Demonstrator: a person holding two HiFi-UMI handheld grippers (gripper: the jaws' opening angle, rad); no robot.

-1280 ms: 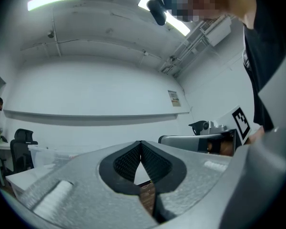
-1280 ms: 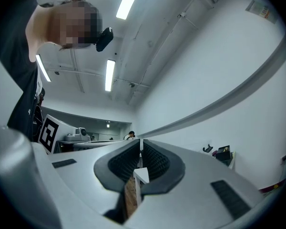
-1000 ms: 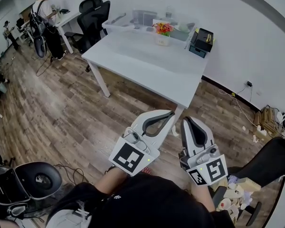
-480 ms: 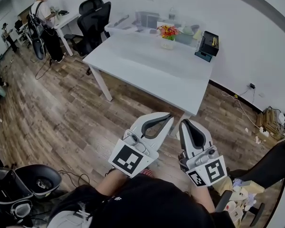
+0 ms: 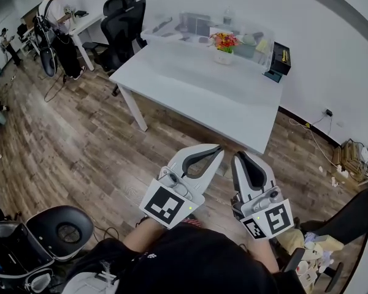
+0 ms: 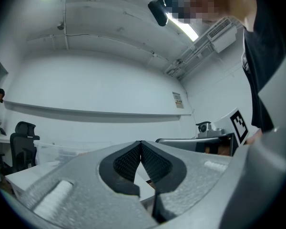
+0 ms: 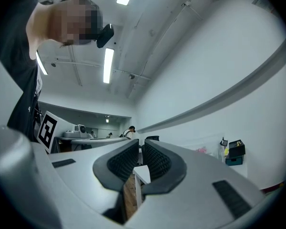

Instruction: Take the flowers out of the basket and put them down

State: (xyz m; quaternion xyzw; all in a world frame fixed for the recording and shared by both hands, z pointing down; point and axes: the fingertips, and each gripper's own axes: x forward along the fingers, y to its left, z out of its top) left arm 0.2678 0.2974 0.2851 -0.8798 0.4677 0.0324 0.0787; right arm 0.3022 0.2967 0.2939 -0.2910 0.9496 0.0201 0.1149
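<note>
I'm holding both grippers low in front of my body, side by side, pointing roughly level toward the white table (image 5: 196, 84). In the head view they are hanging over the wooden floor (image 5: 80, 139), short of the table's near edge. The left gripper (image 5: 218, 148) is sitting just beside the right gripper (image 5: 238, 157), each with its marker cube turned up toward the camera.

In the left gripper view, the left gripper's (image 6: 141, 142) ribbed pads are meeting at the tips with nothing between them. In the right gripper view, the right gripper's (image 7: 139, 145) jaws are all but together, showing only a thin slit and gripping nothing.

The flowers (image 5: 225, 40) are standing upright in the basket (image 5: 222, 56) on the far side of the table, well apart from both grippers. They are showing as an orange, red and yellow bunch with some green. The basket looks like a small white container, though it's too small here for me to make out its weave. A clear bin (image 5: 202, 26) is sitting just behind it, and a black box (image 5: 281, 57) is resting near the table's right corner.
</note>
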